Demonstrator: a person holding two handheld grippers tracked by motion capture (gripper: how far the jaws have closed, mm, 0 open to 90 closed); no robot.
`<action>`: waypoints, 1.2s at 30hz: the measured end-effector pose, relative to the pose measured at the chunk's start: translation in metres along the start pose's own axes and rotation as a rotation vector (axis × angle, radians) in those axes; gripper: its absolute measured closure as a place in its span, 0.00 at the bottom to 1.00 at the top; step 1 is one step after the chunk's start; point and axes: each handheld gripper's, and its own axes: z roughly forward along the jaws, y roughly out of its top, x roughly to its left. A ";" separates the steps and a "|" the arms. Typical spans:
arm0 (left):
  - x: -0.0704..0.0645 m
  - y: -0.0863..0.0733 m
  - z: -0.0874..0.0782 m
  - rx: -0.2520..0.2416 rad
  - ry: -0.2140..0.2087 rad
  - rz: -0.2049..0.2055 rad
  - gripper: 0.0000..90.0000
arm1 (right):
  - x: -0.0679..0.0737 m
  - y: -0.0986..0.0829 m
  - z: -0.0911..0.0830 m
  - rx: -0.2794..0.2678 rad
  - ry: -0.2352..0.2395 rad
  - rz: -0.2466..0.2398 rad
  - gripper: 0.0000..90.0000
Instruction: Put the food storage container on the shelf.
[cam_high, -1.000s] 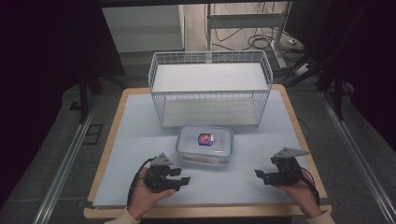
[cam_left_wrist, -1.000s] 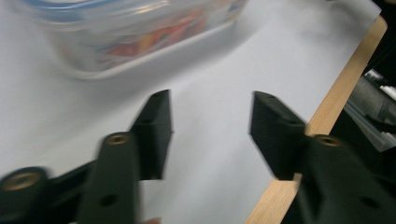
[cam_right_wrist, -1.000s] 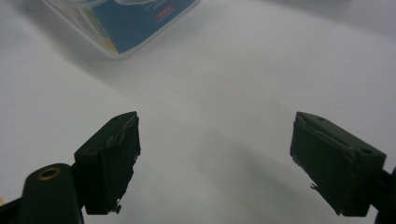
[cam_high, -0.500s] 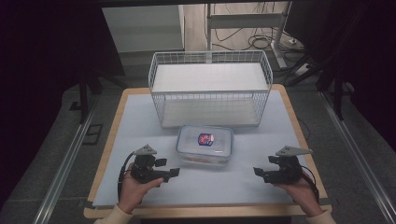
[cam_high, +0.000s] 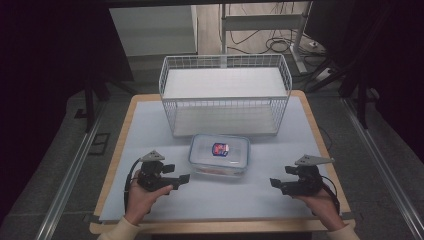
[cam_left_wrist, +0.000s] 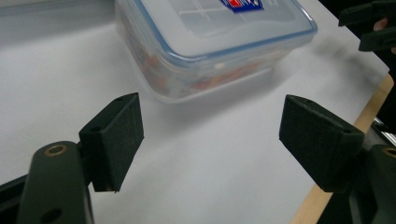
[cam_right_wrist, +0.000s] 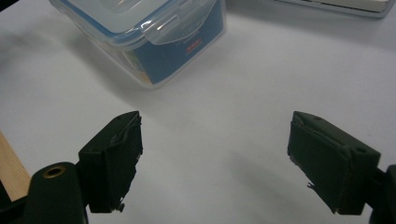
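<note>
Left tool (cam_high: 181, 178): jaws spread wide, nothing between them, held in the person's left hand (cam_high: 145, 197) low over the white-covered surface (cam_high: 150, 130) near its front edge. In the left gripper view the left tool (cam_left_wrist: 210, 135) points toward the clear plastic food container (cam_left_wrist: 210, 42), which lies just ahead of the jaws and apart from them. Right tool (cam_high: 276, 184): jaws likewise spread wide and empty, held in the right hand (cam_high: 320, 205) at the front right of the surface, aimed leftward. In the right gripper view the right tool (cam_right_wrist: 215, 156) faces a corner of the container, its latch flap visible on the near wall, with bare white surface between jaws and container. The container (cam_high: 219, 155) sits flat at the middle of the surface, between the two tools and touched by neither; its blue-rimmed lid is on and bears a small red-and-blue label, and reddish contents show through the wall. Directly behind it, close to its rear edge, stands a white wire basket (cam_high: 225, 100), upright, with a white liner in the bottom. The wooden edge of the surface shows around the white covering.
</note>
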 end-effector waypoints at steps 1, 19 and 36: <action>0.001 0.001 0.001 0.000 0.000 0.000 0.23 | 0.000 0.000 0.001 0.001 0.005 0.002 0.20; 0.032 0.032 0.017 -0.026 -0.016 -0.087 0.21 | 0.001 0.012 0.005 -0.015 0.031 0.022 0.18; 0.047 0.064 0.061 0.041 -0.089 -0.135 0.18 | 0.000 0.012 0.006 -0.010 0.026 0.022 0.18</action>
